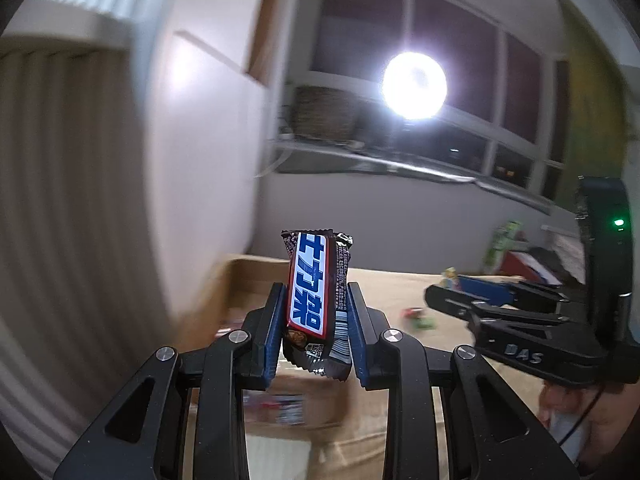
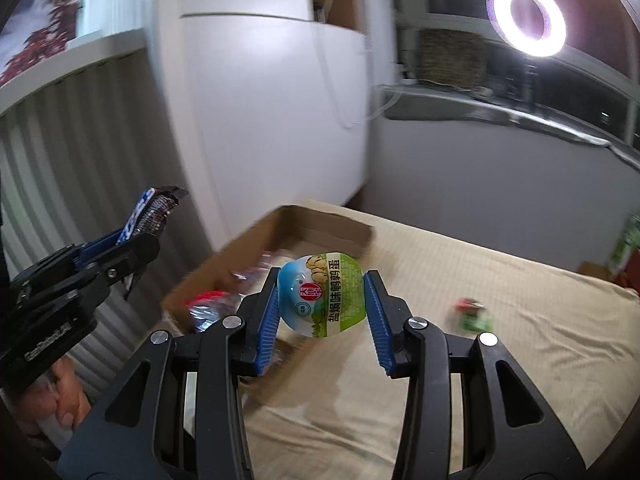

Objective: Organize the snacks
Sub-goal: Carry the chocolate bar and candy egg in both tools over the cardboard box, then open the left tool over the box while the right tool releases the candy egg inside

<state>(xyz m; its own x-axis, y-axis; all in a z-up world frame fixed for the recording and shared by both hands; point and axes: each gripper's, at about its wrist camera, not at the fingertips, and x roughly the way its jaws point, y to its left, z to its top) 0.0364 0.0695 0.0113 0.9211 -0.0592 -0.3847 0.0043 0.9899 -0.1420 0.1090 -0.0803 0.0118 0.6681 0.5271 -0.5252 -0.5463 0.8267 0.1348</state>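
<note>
My left gripper (image 1: 316,292) is shut on a chocolate bar (image 1: 310,280) in a brown wrapper with a blue-lettered white label, held upright above the cardboard box (image 1: 248,280). My right gripper (image 2: 324,280) is shut on a round egg snack pack (image 2: 322,294), blue and green, held over the near right corner of the box (image 2: 304,224). In the right wrist view the left gripper (image 2: 132,240) shows at the left with the bar (image 2: 154,210) sticking up. In the left wrist view the right gripper (image 1: 448,288) shows at the right, holding a partly hidden pack.
The box holds several wrapped snacks (image 2: 212,308). It stands on a beige cloth (image 2: 500,320), where a small red and green packet (image 2: 474,316) lies. A white cabinet (image 2: 272,120) stands behind the box; a ring light (image 2: 526,18) shines by the window. A green carton (image 1: 502,244) stands far right.
</note>
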